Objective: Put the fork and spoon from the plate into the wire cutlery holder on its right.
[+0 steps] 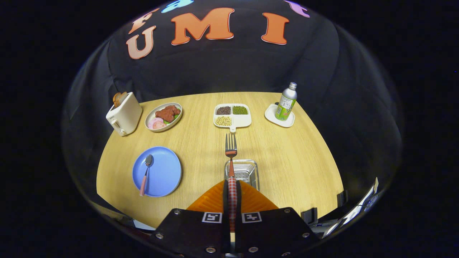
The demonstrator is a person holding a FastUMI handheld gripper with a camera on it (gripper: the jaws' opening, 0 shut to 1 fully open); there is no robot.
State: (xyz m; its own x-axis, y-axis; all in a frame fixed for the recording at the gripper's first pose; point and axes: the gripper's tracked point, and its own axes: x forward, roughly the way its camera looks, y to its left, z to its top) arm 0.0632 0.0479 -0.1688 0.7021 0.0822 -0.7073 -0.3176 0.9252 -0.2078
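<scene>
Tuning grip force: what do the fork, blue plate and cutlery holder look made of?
Fork: shiny metal tines; checked handle clamped in the gripper, possibly plastic or ceramic.
Blue plate: smooth matte surface, likely plastic or glazed ceramic.
Cutlery holder: bright silvery wire and mesh, apparently steel.

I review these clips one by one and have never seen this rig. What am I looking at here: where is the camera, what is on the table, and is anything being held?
The camera rides on a handheld two-finger gripper and looks forward along its fingers, which is why the picture is round and bent. The fingers are closed on the checked handle of a fork, tines pointing away, held over the wire cutlery holder just ahead. Left of the holder, a blue plate carries the spoon, not yet moved. Farther back on the wooden table stand a toaster, a plate of food, a divided dish of beans and a bottle on a small white dish.
</scene>
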